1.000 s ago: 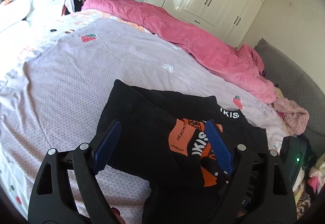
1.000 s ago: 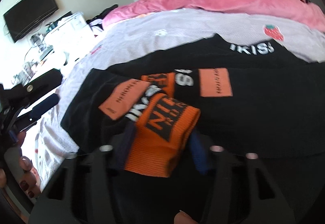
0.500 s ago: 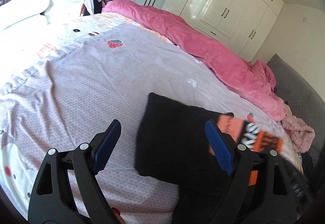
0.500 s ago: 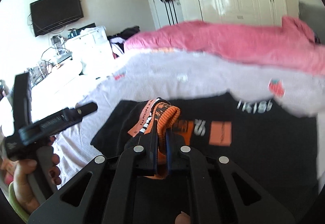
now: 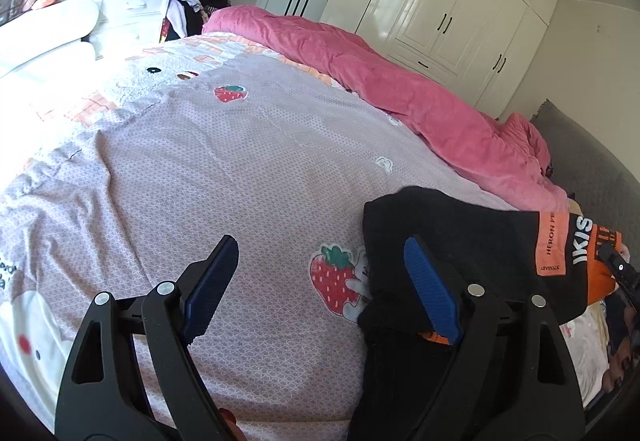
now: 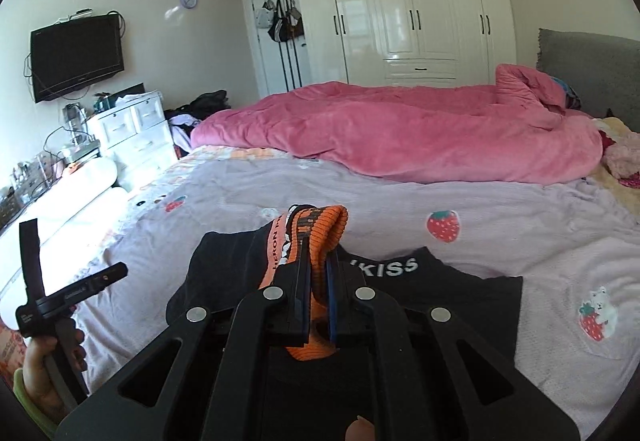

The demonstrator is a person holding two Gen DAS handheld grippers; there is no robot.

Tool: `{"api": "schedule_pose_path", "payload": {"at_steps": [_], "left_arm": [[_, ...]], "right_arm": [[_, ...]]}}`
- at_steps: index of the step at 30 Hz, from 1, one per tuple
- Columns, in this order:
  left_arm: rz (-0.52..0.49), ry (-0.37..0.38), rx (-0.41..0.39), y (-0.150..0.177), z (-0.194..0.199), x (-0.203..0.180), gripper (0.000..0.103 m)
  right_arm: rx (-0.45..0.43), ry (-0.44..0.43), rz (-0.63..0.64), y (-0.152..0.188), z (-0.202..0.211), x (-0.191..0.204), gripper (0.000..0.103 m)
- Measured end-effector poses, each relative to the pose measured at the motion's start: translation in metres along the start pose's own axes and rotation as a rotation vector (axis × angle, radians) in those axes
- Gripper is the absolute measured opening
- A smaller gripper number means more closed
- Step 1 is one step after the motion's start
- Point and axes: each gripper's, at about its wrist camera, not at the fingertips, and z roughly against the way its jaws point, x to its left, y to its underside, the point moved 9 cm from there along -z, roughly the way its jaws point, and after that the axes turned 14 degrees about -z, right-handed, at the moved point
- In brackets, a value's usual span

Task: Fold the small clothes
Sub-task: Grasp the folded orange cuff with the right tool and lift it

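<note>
A black garment (image 6: 460, 305) with white lettering and orange patches lies on the lilac bedspread (image 6: 500, 217). My right gripper (image 6: 318, 269) is shut on its orange ribbed cuff (image 6: 324, 225), which it holds lifted off the bed with black cloth hanging below. In the left wrist view the same garment (image 5: 460, 241) hangs at the right, with an orange patch (image 5: 554, 245). My left gripper (image 5: 316, 273) stands open over the bedspread (image 5: 240, 169), nothing between its blue pads; its right finger (image 5: 434, 289) is in front of the black cloth.
A rolled pink duvet (image 6: 400, 133) lies across the far side of the bed. White wardrobes (image 6: 412, 9) fill the back wall. A white drawer unit (image 6: 132, 129) and a wall television (image 6: 76, 57) stand at the left, a grey headboard (image 6: 592, 65) at the right.
My right gripper closed on the orange cuff and rose, lifting the garment off the bed. In the left view the garment slid from the middle to the right edge.
</note>
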Motion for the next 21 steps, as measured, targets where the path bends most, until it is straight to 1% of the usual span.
{"api": "schedule_pose_path", "payload": {"at_steps": [4,8,12,16,17,19,21], "left_arm": [[-0.026,0.002,0.005,0.002,-0.003,-0.007,0.078],[-0.069,0.01,0.011,0.005,-0.008,-0.022,0.078],[-0.146,0.033,0.018,0.007,-0.015,-0.049,0.078],[-0.238,0.064,0.039,0.017,-0.025,-0.085,0.077],[-0.26,0.068,0.045,0.019,-0.028,-0.091,0.077],[-0.297,0.066,0.048,0.022,-0.033,-0.103,0.069],[-0.321,0.065,0.045,0.021,-0.038,-0.109,0.065]], "right_arm": [[0.012,0.062,-0.014,0.006,-0.003,-0.033,0.005],[0.04,0.107,-0.02,0.02,-0.011,-0.058,0.005],[0.064,0.129,-0.02,0.036,-0.019,-0.068,0.005],[0.079,0.149,-0.023,0.047,-0.026,-0.08,0.005],[0.084,0.15,-0.03,0.048,-0.028,-0.084,0.005],[0.09,0.152,-0.047,0.051,-0.031,-0.09,0.005],[0.093,0.154,-0.057,0.053,-0.032,-0.095,0.006]]}}
